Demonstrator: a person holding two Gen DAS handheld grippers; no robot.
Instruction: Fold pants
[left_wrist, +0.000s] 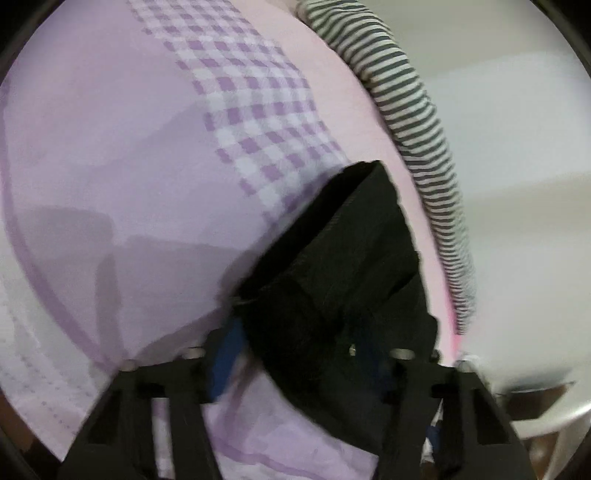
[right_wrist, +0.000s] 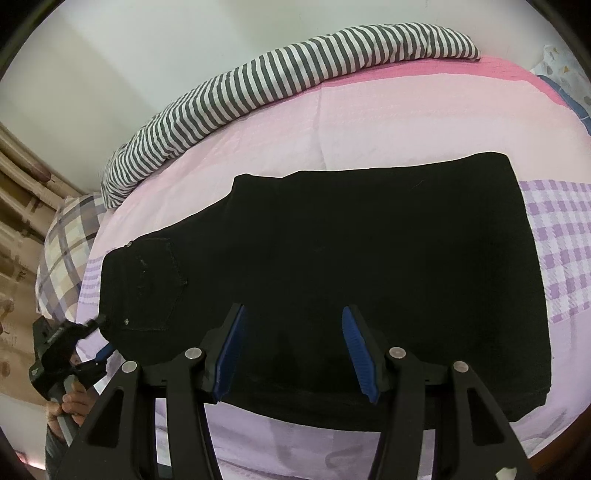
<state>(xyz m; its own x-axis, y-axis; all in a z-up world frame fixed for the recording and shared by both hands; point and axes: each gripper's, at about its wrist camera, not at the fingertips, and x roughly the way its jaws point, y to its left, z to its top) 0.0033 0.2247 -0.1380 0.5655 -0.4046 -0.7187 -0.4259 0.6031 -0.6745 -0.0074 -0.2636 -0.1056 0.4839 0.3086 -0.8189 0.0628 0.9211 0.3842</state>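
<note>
Black pants (right_wrist: 351, 266) lie folded flat on the pink and purple bedspread (right_wrist: 369, 125), waistband and back pocket at the left. My right gripper (right_wrist: 293, 350) is open just above their near edge, holding nothing. My left gripper (right_wrist: 94, 341) shows at the far left of the right wrist view, at the waistband corner. In the left wrist view the black cloth (left_wrist: 343, 280) fills the space between the blue-padded fingers (left_wrist: 225, 362) of my left gripper (left_wrist: 295, 350); the view is blurred, and the jaws look wide apart, so a grip cannot be confirmed.
A grey and white striped blanket (right_wrist: 280, 77) lies rolled along the far edge of the bed against the wall. A plaid pillow (right_wrist: 66, 247) sits at the left. A white chair (left_wrist: 554, 424) stands beside the bed.
</note>
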